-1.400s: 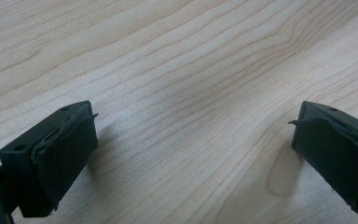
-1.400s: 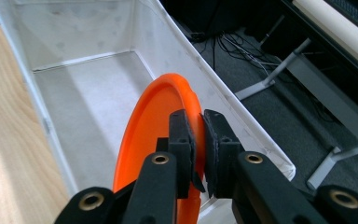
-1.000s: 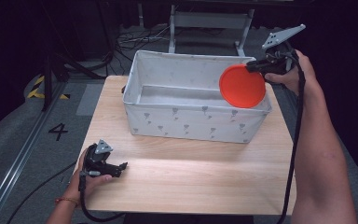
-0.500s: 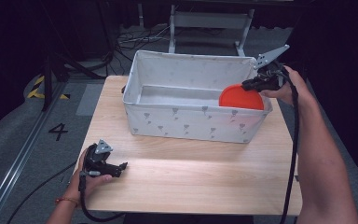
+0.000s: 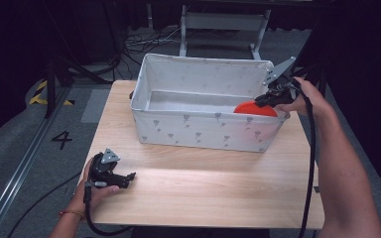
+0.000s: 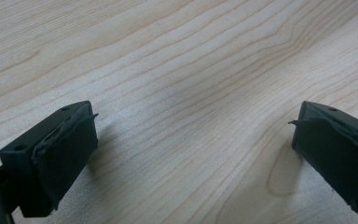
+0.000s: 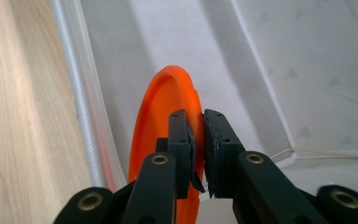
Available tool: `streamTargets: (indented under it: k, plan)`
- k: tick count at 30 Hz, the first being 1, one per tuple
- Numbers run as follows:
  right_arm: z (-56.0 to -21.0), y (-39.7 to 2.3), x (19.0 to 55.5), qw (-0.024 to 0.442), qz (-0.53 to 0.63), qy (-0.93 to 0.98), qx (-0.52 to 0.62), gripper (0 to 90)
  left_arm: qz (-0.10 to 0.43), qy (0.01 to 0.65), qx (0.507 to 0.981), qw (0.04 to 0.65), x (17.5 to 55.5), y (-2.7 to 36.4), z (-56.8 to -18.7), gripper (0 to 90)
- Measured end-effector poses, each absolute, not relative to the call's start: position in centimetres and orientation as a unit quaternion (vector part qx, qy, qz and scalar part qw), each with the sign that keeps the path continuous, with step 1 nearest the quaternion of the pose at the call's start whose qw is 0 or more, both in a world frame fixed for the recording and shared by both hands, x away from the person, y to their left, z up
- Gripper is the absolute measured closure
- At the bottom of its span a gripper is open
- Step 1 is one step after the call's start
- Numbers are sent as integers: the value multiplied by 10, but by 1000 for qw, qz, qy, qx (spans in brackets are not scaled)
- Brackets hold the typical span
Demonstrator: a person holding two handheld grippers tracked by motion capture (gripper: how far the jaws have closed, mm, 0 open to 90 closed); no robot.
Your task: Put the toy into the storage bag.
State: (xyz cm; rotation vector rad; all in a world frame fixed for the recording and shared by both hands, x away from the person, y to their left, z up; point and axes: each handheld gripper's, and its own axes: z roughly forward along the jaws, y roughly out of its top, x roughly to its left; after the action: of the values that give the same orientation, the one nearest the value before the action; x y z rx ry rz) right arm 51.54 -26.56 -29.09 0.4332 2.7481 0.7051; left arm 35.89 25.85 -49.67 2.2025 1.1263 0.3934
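The white fabric bin [image 5: 198,130] stands on the wooden table [image 5: 203,188] and serves as the landmark here. At the bin's right end, just inside its right wall, the right gripper [image 5: 269,97] clamps its jaws on the rim of an orange plate [image 5: 254,108]. In the right gripper view the two black jaws pinch the plate's [image 7: 165,112] edge between them, one pad on each face, so the grip is firm and nothing else sits between them. The plate stands on edge rather than flat: its faces look sideways toward the bin's near long wall and toward the bin's interior, and its disc runs away from the gripper along the bin's pale floor [image 7: 177,42]. From the high view only the upper arc of the plate shows above the bin's near wall, low inside the bin and close to the right corner.

Well apart from the bin, near the table's front left corner, the left gripper [image 5: 124,177] rests in the person's left hand with its jaws spread wide over bare wood [image 6: 186,93], holding nothing.
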Motion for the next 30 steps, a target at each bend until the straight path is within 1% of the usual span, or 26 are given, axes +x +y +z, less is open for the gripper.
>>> streamTargets:
  k: [3, 17, 30]
  plan:
    - [-293, -262, 515, 132, 231, 953, 145, 822, 150, 428, 834, 314, 359, 258, -497, 4]
    - [-299, -248, 519, 84, 139, 979, 123, 814, 151, 428, 835, 312, 359, 258, -497, 5]
    - [-309, -254, 521, 69, 98, 984, 128, 812, 153, 429, 833, 314, 358, 258, -497, 9]
